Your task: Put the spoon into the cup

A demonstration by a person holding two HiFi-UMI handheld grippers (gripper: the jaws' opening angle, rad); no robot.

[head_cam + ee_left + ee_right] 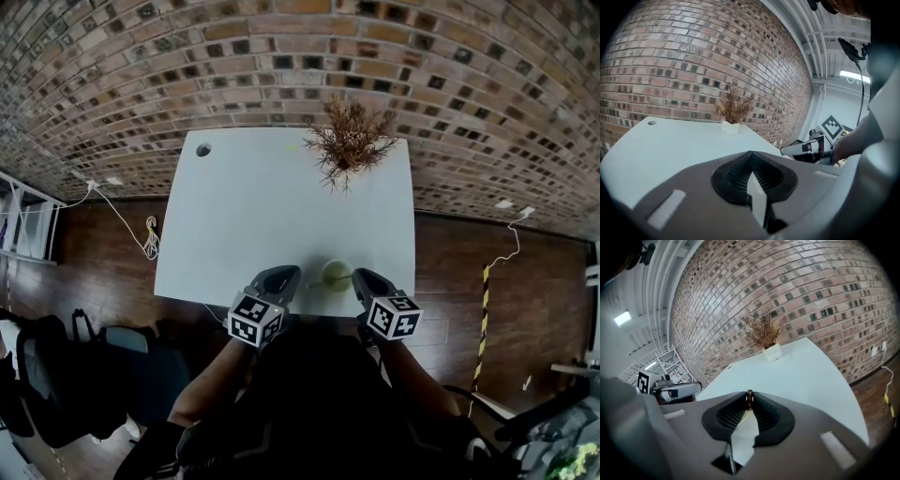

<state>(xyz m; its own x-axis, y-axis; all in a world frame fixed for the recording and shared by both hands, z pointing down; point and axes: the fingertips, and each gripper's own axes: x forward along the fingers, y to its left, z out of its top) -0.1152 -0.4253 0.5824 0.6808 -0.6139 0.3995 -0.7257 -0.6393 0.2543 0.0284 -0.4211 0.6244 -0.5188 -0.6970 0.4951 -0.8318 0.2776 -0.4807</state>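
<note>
A pale green cup (335, 274) stands near the front edge of the white table (272, 206), between my two grippers. My right gripper (357, 277) sits just right of the cup. In the right gripper view its jaws (749, 395) are shut on the brown tip of the spoon (749, 398). In the head view the thin spoon (344, 277) reaches from that gripper to the cup's mouth; I cannot tell how deep it sits. My left gripper (288, 275) rests left of the cup, its pads (740, 171) meeting with nothing between them. Neither gripper view shows the cup.
A dried brown plant in a small white pot (349, 141) stands at the table's far edge against the brick wall. A cable hole (202, 149) marks the far left corner. Each gripper shows in the other's view: right (806, 148), left (675, 391).
</note>
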